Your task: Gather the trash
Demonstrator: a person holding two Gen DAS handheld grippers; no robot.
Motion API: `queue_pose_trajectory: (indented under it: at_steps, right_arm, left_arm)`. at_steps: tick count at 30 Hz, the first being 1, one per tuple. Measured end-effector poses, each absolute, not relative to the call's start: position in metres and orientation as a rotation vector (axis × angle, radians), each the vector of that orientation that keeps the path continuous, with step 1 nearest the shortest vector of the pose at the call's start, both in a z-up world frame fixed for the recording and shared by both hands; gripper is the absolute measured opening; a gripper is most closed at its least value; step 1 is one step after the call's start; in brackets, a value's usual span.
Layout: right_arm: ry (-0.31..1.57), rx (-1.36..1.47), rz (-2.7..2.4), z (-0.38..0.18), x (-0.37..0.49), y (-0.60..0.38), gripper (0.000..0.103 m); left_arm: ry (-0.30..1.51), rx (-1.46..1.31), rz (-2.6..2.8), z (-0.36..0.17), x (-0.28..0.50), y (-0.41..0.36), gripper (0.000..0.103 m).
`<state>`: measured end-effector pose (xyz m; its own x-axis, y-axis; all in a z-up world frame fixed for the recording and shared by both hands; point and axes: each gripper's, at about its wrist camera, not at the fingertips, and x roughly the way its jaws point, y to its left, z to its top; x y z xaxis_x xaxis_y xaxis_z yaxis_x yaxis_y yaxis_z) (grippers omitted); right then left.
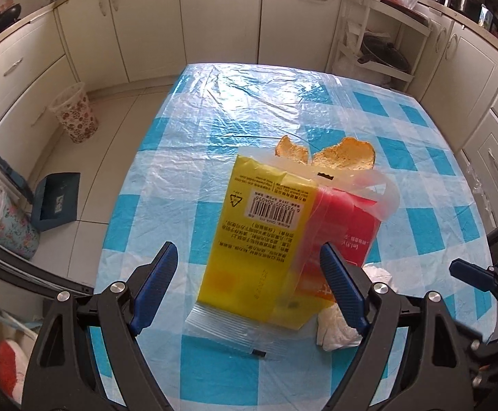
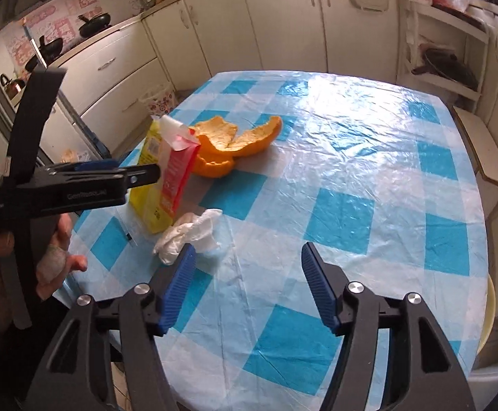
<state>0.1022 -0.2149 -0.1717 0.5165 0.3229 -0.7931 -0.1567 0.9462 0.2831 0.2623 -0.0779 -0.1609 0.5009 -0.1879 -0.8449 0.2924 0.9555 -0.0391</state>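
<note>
The left claw (image 1: 245, 291) stands wide around the yellow-and-red wrapper (image 1: 266, 233) on the counter (image 2: 368, 178), pads apparently not yet pressing. The right claw (image 2: 245, 284) gapes empty just beside the crumpled tissue (image 2: 190, 233). Next, probably: closing on the wrapper; orange peel (image 2: 235, 144) waits behind.

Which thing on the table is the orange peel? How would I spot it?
Look at the blue-and-white checked table. Behind the yellow and red packet lies the orange peel, curled open. It is the only bright orange thing; the crumpled tissue nearby is white.
</note>
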Motion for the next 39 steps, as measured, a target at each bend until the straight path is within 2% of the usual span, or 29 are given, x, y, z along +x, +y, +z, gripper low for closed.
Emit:
queue_pose_trajectory:
  at_steps: [3,5,7,13,15,17,22,27,28,29,30,31,32,35,39]
  right_arm:
    - [0.986,0.135,0.335,-0.174,0.107,-0.189,0.067]
    - [0.987,0.111,0.348,-0.177,0.11,-0.176,0.067]
    - [0.988,0.114,0.354,-0.18,0.115,-0.169,0.067]
    - [1.042,0.095,0.344,-0.2,0.13,-0.153,0.065]
    - [1.036,0.072,0.34,-0.2,0.128,-0.153,0.054]
    - [1.05,0.093,0.35,-0.199,0.127,-0.157,0.04]
    - [1.036,0.134,0.308,-0.192,0.119,-0.184,0.022]
    - [1.028,0.174,0.261,-0.187,0.111,-0.213,0.02]
    - [1.029,0.18,0.253,-0.187,0.111,-0.216,0.02]
    - [1.033,0.185,0.246,-0.188,0.109,-0.22,0.02]
    - [1.035,0.19,0.242,-0.188,0.11,-0.222,0.02]
    - [1.036,0.193,0.24,-0.188,0.109,-0.224,0.02]
    - [1.038,0.193,0.237,-0.188,0.108,-0.226,0.02]
    - [1.041,0.196,0.226,-0.188,0.108,-0.229,0.029]
    - [1.039,0.192,0.224,-0.186,0.1,-0.236,0.037]
  left_arm:
    - [1.034,0.109,-0.319,-0.168,0.266,-0.082,0.078]
    - [1.061,0.1,-0.336,-0.172,0.266,-0.083,0.065]
    - [1.068,0.109,-0.337,-0.172,0.263,-0.082,0.058]
    - [1.041,0.151,-0.309,-0.16,0.25,-0.068,0.047]
    - [1.032,0.125,-0.299,-0.154,0.246,-0.058,0.035]
    - [1.033,0.093,-0.298,-0.149,0.244,-0.049,0.013]
    - [0.983,0.079,-0.306,-0.135,0.237,-0.047,0.006]
    - [1.037,0.089,-0.356,-0.145,0.239,-0.059,0.007]
    - [1.069,0.089,-0.377,-0.151,0.241,-0.062,0.015]
    - [1.085,0.095,-0.377,-0.157,0.241,-0.063,0.039]
    - [1.086,0.111,-0.363,-0.161,0.241,-0.065,0.056]
    - [1.068,0.133,-0.343,-0.162,0.24,-0.066,0.068]
    - [1.05,0.162,-0.328,-0.163,0.239,-0.069,0.069]
    - [1.062,0.202,-0.325,-0.169,0.239,-0.076,0.071]
    - [1.088,0.225,-0.314,-0.182,0.241,-0.083,0.069]
